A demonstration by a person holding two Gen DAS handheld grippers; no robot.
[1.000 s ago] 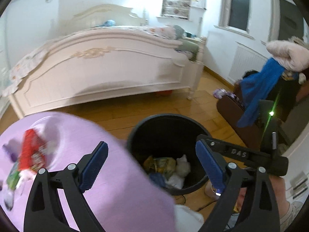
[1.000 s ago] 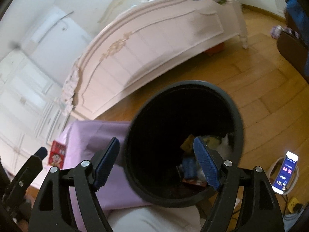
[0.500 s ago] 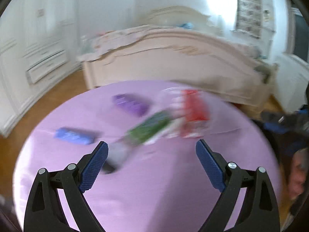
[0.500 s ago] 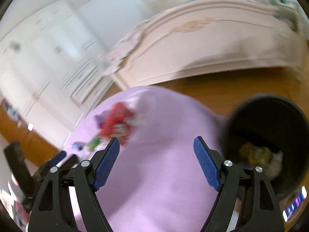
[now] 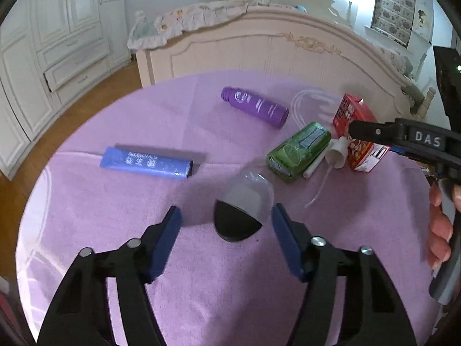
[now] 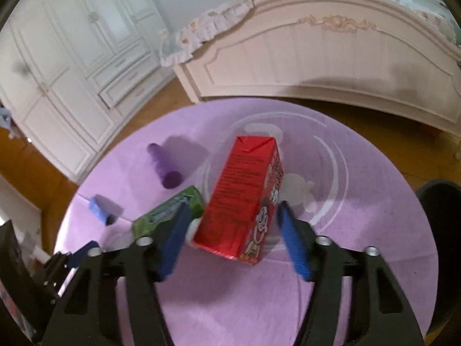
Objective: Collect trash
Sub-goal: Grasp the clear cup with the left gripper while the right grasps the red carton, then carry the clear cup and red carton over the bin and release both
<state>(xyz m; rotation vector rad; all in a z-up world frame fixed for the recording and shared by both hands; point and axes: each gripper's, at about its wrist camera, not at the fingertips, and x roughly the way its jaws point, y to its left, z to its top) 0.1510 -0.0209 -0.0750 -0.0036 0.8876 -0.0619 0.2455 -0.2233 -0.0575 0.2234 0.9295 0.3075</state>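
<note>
The left tool has just been closing; its jaws straddle a clear bottle with a black base, one pad at its side, the other still apart. The right tool has likewise been narrowing around a red carton, pads not yet pressing. Both lie on the purple desk, beside a green pack, a purple bottle and a blue roll.
</note>
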